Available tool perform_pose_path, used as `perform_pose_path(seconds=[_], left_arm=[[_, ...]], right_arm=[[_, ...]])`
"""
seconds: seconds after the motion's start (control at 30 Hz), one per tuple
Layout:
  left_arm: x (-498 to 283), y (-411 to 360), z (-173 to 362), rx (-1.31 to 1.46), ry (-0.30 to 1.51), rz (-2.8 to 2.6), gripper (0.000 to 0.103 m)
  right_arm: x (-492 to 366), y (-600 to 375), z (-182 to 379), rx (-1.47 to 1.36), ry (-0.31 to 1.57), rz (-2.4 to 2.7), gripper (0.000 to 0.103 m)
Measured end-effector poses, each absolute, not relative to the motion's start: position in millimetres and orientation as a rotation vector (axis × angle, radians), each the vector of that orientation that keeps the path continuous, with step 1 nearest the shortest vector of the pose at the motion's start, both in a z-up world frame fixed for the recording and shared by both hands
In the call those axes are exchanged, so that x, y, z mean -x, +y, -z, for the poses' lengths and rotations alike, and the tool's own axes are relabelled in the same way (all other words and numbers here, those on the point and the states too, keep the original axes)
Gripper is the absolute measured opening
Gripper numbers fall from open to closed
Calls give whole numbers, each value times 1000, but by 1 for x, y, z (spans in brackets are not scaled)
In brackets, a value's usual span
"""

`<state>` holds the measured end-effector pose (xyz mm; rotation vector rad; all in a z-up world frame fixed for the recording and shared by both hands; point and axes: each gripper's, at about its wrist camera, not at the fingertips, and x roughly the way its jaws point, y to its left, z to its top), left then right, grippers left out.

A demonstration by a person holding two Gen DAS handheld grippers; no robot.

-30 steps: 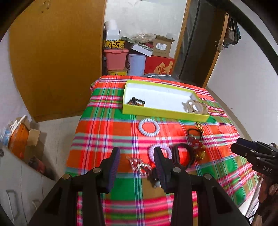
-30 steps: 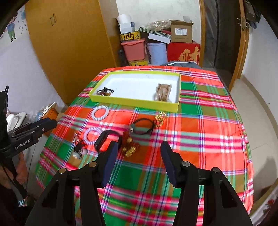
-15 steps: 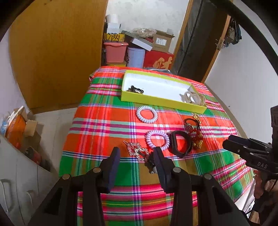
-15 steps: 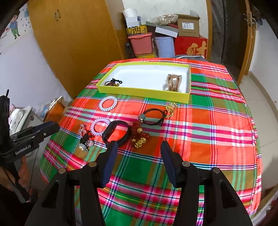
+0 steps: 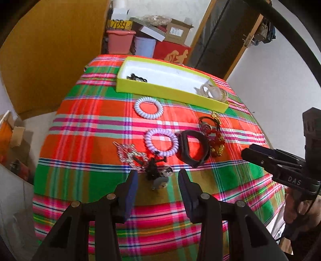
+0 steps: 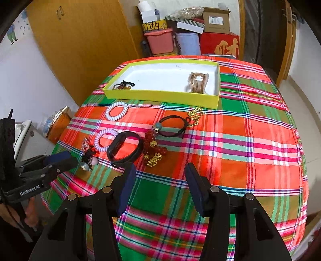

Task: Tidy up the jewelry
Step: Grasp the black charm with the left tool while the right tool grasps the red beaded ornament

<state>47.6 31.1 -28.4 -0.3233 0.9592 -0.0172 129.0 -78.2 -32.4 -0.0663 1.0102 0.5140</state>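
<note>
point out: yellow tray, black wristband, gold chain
yellow tray (image 6: 160, 97), right wrist view, on its near wall.
black wristband (image 5: 183, 147), left wrist view, on its thick left side.
gold chain (image 6: 194, 114), right wrist view, on the middle links.

You see plaid tablecloth (image 6: 230, 144), red-green-pink, covering table. Behind table: pink plastic tub (image 6: 160, 41), pale blue bucket (image 6: 188, 45) just beside it, red box with gold character (image 6: 219, 45) to bucket's right. Cardboard box (image 6: 216, 19) sits atop red box, flaps open. Yellow container with black characters (image 6: 153, 25) rests on pink tub. Wooden wardrobe (image 6: 80, 46) stands left. Wooden door frame (image 6: 287, 40) stands right.
</note>
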Motion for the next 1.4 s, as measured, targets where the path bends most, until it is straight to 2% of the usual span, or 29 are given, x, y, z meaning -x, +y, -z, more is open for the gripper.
perform_pose_path(seconds=[0.47,0.53,0.6,0.63,0.83,0.9,0.97,1.0,1.03,1.17,1.2,1.4], left_arm=[[-64,24,51,314,995,13,41],[-65,25,52,314,992,8,32],[-65,28,52,321,990,7,29],[-65,30,52,328,986,8,23],[-64,31,51,324,980,6,20],[-63,30,51,325,980,9,20],[-62,28,49,323,978,15,20],[-61,28,48,321,975,18,20],[-60,27,47,320,973,21,20],[-58,25,43,314,964,25,20],[-58,25,43,314,962,25,20],[-51,23,35,310,947,29,20]], right_arm=[[-148,-68,50,79,1040,-557,52],[-152,-65,52,84,1040,-571,52],[-157,-61,55,88,1043,-585,52],[-159,-59,57,89,1045,-590,52],[-170,-49,66,113,1061,-622,52],[-172,-47,67,111,1061,-636,47],[-172,-47,67,120,1055,-633,34],[-172,-47,67,132,1055,-628,33],[-172,-47,68,132,1058,-627,25],[-170,-52,66,119,1058,-620,21],[-168,-53,65,118,1056,-619,17],[-156,-58,61,117,1049,-613,17]])
